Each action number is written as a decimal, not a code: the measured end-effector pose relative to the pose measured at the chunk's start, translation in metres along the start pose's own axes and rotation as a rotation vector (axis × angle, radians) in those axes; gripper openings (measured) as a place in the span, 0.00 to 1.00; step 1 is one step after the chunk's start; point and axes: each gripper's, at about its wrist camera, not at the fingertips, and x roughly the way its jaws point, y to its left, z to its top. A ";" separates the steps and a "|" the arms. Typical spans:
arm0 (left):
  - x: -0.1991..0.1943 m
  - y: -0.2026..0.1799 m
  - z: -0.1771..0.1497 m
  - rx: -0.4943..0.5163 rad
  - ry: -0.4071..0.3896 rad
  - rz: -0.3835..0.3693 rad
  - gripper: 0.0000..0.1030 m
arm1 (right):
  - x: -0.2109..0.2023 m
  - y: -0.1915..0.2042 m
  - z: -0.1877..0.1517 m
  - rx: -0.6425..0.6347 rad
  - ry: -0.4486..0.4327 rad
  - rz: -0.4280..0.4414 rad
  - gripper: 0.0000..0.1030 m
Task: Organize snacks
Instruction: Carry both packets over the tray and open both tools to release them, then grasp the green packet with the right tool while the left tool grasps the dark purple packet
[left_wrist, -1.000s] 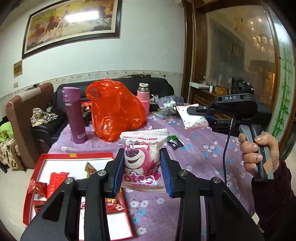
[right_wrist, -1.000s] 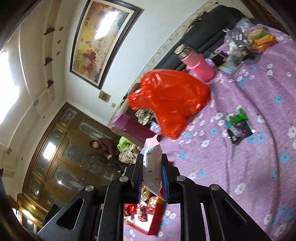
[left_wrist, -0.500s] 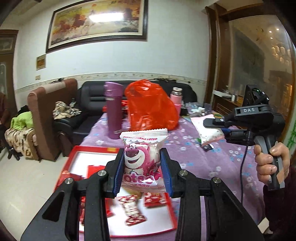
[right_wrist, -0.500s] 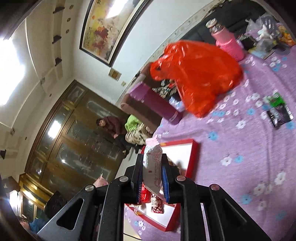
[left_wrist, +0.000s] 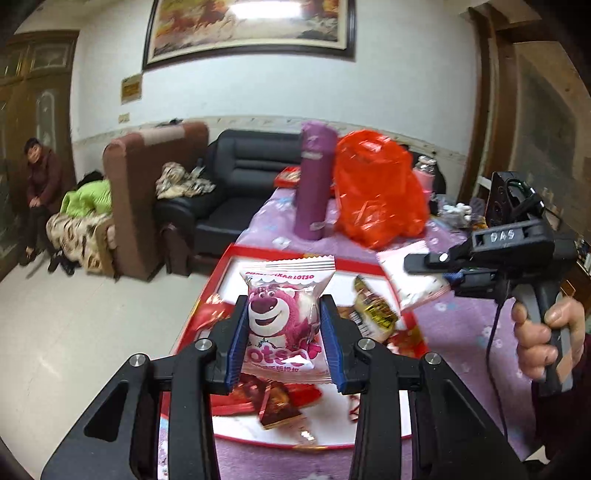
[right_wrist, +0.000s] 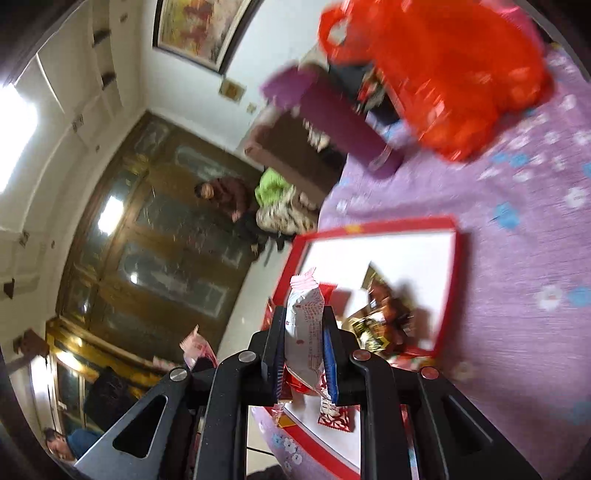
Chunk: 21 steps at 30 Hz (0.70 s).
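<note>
My left gripper is shut on a pink-and-white bear snack packet, held upright above the red tray with a white floor. Several red and gold wrapped snacks lie in that tray. My right gripper is shut on a white snack packet seen edge-on, hanging over the near end of the red tray. In the left wrist view the right gripper appears at the right with that white snack packet over the tray's right rim, a hand on its handle.
The tray lies on a purple flowered tablecloth. Behind it stand a purple flask, a red plastic bag and a pink bottle. A black sofa and brown armchair stand beyond the table; a person sits at far left.
Both grippers have swung left over the red tray with their packets still held. The tray has come under the left gripper; the flask and red bag have slid right in both views.
</note>
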 end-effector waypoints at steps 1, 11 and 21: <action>0.003 0.003 -0.001 -0.003 0.007 0.006 0.34 | 0.013 0.002 -0.002 -0.014 0.020 -0.012 0.17; 0.041 -0.021 -0.001 0.073 0.086 0.025 0.52 | 0.061 0.025 -0.016 -0.184 0.065 -0.129 0.44; 0.030 -0.054 0.011 0.131 0.023 -0.005 0.74 | -0.080 -0.040 0.035 -0.180 -0.242 -0.403 0.57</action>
